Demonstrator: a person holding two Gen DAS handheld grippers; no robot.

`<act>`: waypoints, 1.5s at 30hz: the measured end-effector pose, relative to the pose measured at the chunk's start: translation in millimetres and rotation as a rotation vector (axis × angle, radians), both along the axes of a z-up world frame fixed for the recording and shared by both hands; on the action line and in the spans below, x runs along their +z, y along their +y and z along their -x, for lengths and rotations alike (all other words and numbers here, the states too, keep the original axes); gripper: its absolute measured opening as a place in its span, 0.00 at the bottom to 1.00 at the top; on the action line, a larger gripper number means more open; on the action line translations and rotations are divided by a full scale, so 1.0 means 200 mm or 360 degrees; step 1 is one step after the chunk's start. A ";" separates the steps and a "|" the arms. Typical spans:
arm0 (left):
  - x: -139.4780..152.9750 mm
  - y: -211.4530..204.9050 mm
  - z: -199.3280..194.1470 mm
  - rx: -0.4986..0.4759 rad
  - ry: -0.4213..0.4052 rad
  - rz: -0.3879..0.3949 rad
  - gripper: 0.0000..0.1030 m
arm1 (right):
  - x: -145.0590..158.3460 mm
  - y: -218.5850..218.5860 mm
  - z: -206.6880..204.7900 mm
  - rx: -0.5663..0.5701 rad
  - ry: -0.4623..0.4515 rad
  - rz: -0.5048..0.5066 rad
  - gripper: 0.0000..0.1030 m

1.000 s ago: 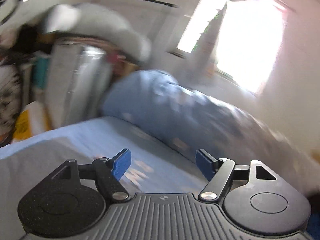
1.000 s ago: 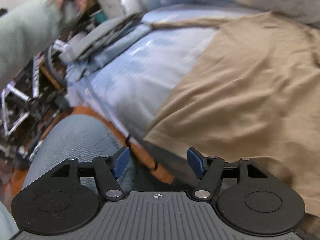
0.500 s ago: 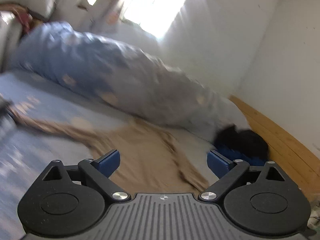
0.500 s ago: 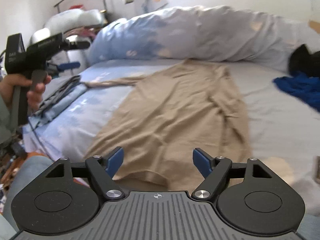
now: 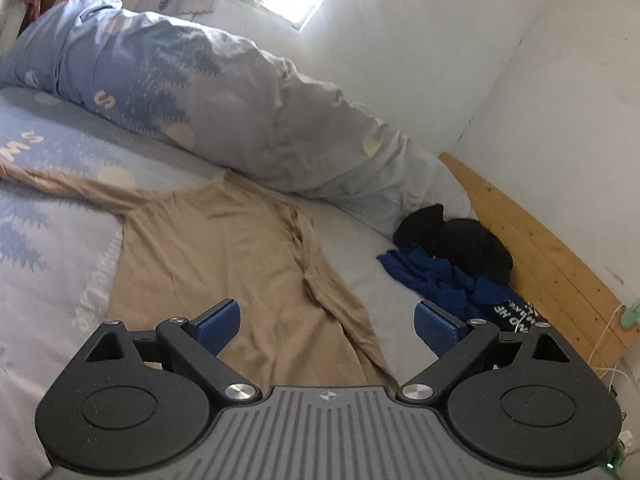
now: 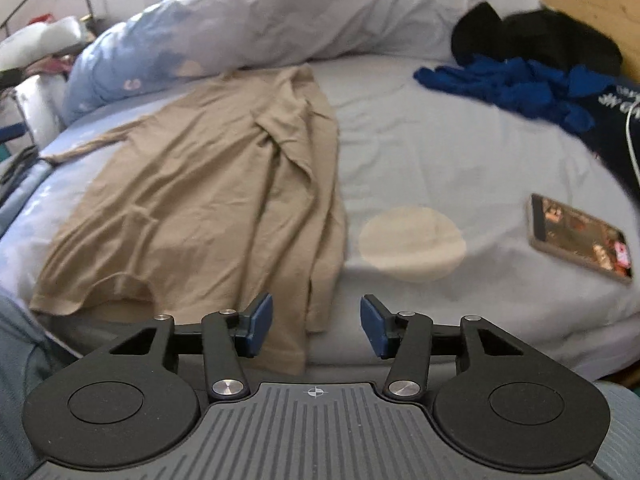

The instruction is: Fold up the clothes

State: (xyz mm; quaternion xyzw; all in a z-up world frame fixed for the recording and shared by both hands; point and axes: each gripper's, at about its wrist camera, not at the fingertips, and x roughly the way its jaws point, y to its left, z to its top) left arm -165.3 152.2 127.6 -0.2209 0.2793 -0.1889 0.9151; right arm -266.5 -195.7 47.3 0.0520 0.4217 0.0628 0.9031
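Tan jersey fills the left wrist view: we see the long-sleeved shirt (image 5: 224, 256) spread flat on the bed (image 5: 52, 264), one sleeve stretched out to the left, the other lying down along the body, probably so that a fold can run along it. Our left gripper (image 5: 326, 320) hovers above the hem with its jaws spread wide and nothing between them. On the sheet we can read "Life" and "WS"; the quilt (image 5: 208, 92) shows an "S". From the right wrist view, our right gripper (image 6: 316, 322) hangs over the shirt's (image 6: 192, 204) near edge, jaws parted and empty. A phone (image 6: 580, 238) lies apart on the sheet, beside a blue and black clothes heap (image 6: 524, 64) whose white lettering is too blurred to read.
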 end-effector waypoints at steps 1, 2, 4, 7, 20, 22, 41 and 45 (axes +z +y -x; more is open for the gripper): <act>-0.01 -0.02 0.01 -0.0005 0.0015 0.0002 0.96 | -0.03 -0.01 -0.01 0.0002 0.0015 -0.0003 0.49; -0.02 -0.03 0.01 -0.0005 0.0028 0.0008 0.96 | -0.07 -0.02 -0.03 0.0014 0.0033 -0.0008 0.46; -0.04 -0.05 0.01 0.0017 0.0057 0.0026 0.96 | -0.13 -0.02 -0.09 0.0043 0.0073 -0.0005 0.36; -0.09 -0.07 -0.01 0.0055 0.0119 0.0052 0.96 | -0.21 -0.03 -0.13 0.0081 0.0118 -0.0009 0.17; -0.14 -0.19 -0.16 0.0047 0.0237 0.0054 0.96 | -0.22 -0.32 -0.27 -0.0185 0.0117 0.0194 0.02; -0.15 -0.20 -0.18 0.0039 0.0244 0.0058 0.96 | -0.19 -0.39 -0.29 -0.0267 0.0098 0.0246 0.02; -0.24 -0.38 -0.25 -0.0038 0.0321 0.0013 0.96 | -0.22 -0.07 -0.10 0.0123 0.0213 0.0099 0.43; -0.24 -0.38 -0.26 -0.0022 0.0332 0.0015 0.96 | -0.25 -0.07 -0.17 0.0183 0.0252 0.0099 0.11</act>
